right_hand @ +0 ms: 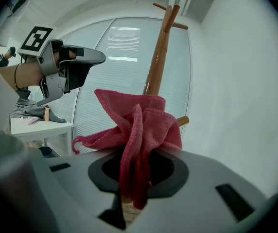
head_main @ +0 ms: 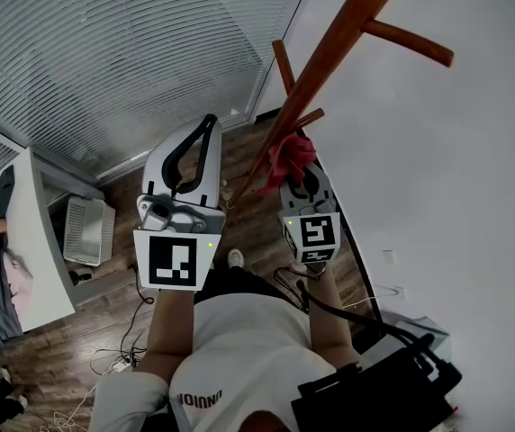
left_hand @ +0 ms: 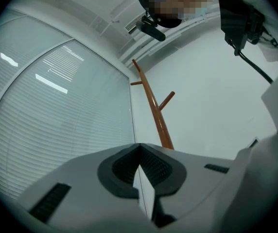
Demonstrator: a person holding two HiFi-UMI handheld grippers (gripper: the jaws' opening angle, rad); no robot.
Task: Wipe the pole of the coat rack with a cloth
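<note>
The wooden coat rack pole (head_main: 319, 63) rises slanting through the head view, with pegs branching off it. My right gripper (head_main: 299, 175) is shut on a red cloth (head_main: 288, 155), which is bunched against the pole's lower part. In the right gripper view the red cloth (right_hand: 138, 130) fills the jaws, with the pole (right_hand: 157, 57) rising just behind it. My left gripper (head_main: 205, 131) is shut with nothing in it, held left of the pole and apart from it. From the left gripper view the pole (left_hand: 154, 111) stands some way off ahead.
A glass wall with blinds (head_main: 131, 52) runs at the left and a white wall (head_main: 456, 151) at the right. A white desk (head_main: 37, 232) and a white basket (head_main: 86, 230) stand at the left. Cables (head_main: 122, 349) lie on the wooden floor.
</note>
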